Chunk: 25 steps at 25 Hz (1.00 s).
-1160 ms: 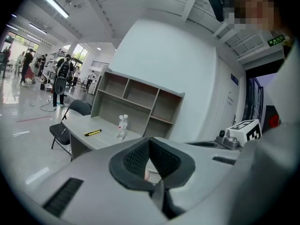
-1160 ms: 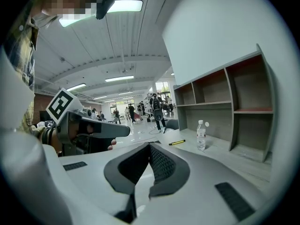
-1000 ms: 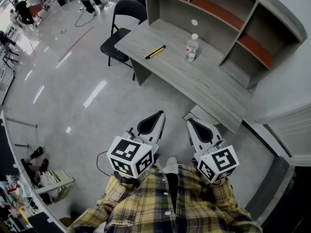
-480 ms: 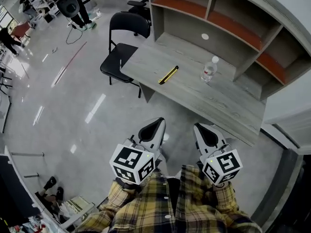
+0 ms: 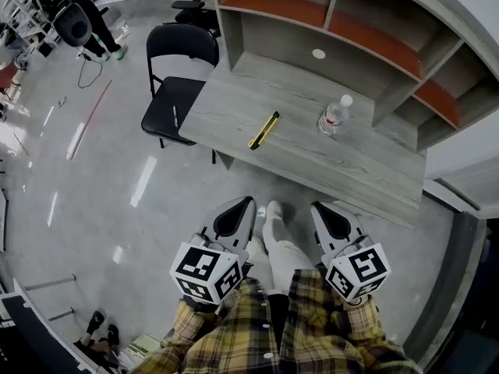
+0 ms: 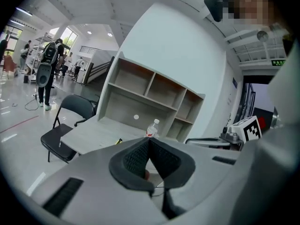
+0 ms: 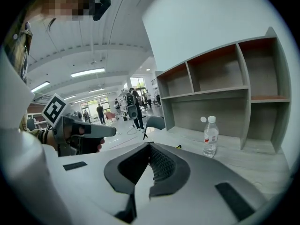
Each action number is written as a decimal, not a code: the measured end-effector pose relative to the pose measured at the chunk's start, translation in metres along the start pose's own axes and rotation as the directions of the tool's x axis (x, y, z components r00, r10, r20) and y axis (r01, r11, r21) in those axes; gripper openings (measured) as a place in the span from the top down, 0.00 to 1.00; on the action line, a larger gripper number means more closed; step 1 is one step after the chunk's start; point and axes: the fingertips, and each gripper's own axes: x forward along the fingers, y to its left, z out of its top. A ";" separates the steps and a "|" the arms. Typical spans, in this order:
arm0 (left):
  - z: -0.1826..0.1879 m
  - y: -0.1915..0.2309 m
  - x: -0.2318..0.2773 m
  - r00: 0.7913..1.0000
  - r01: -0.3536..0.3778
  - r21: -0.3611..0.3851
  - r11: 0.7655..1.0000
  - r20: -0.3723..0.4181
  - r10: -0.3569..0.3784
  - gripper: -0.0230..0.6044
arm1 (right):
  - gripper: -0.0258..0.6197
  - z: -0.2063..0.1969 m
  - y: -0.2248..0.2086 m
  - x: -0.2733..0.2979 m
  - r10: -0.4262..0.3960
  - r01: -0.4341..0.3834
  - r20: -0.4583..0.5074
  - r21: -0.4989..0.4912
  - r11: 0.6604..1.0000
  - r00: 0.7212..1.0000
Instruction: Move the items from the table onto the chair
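A yellow-and-black utility knife and a clear water bottle with a white cap rest on the grey wooden table. At the table's left end stands a black folding chair, with a thin pale item on its seat. My left gripper and right gripper hover side by side over the floor, short of the table's near edge. Both are shut with nothing in them. The left gripper view shows the bottle just past its closed tips. The right gripper view has the bottle to the right of its tips.
A grey shelf unit with orange-brown boards rises over the back of the table, and a small white disc lies beneath it. A white shoe is between the grippers. People and equipment stand far off at the upper left.
Both grippers, still shut, have been carried nearer to the table, which now lies straight ahead. A white shoe has stepped forward between them.
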 end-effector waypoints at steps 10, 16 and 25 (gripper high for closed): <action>0.061 0.046 0.100 1.000 0.012 0.018 1.000 -0.002 -0.012 0.96 | 0.93 0.044 -0.076 0.089 0.006 -0.006 -0.005 0.009 1.000 1.000; 0.096 0.062 0.152 1.000 0.005 0.041 0.999 0.002 -0.006 0.96 | 0.93 0.077 -0.119 0.120 0.003 -0.003 0.018 -0.001 1.000 1.000; 0.106 0.075 0.192 0.996 0.050 0.063 0.997 -0.070 -0.046 0.96 | 0.93 0.087 -0.143 0.134 -0.052 0.051 0.020 0.058 0.997 0.998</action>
